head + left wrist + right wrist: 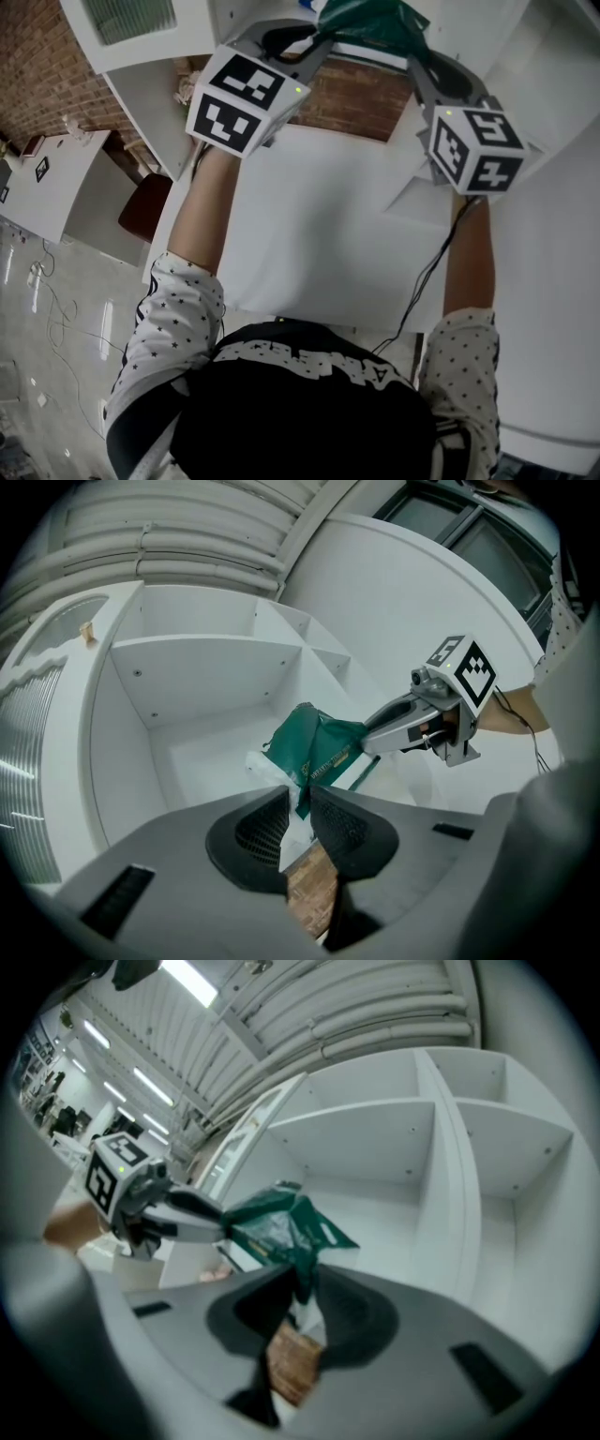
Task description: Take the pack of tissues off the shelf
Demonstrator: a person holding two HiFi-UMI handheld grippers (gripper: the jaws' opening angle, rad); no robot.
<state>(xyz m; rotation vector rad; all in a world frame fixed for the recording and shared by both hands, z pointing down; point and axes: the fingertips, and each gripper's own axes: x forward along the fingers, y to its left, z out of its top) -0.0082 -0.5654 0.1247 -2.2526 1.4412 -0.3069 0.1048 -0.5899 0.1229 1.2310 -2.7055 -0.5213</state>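
The pack of tissues (370,23) is a dark green plastic pack, held up in the air in front of the white shelf (206,658). My left gripper (323,39) is shut on the pack's left end, and in the left gripper view its pads (298,799) pinch a corner of the pack (314,747). My right gripper (414,54) is shut on the opposite end. In the right gripper view its jaws (300,1288) clamp the green wrapper (281,1227). Each gripper shows in the other's view, the right gripper (412,724) and the left gripper (155,1208).
The white shelf has open compartments split by an upright divider (441,1147). A wide white board (309,225) lies below my arms. A brick wall (37,75), white tables (56,178) and a brown chair (141,206) are at the left. A black cable (427,272) hangs from the right gripper.
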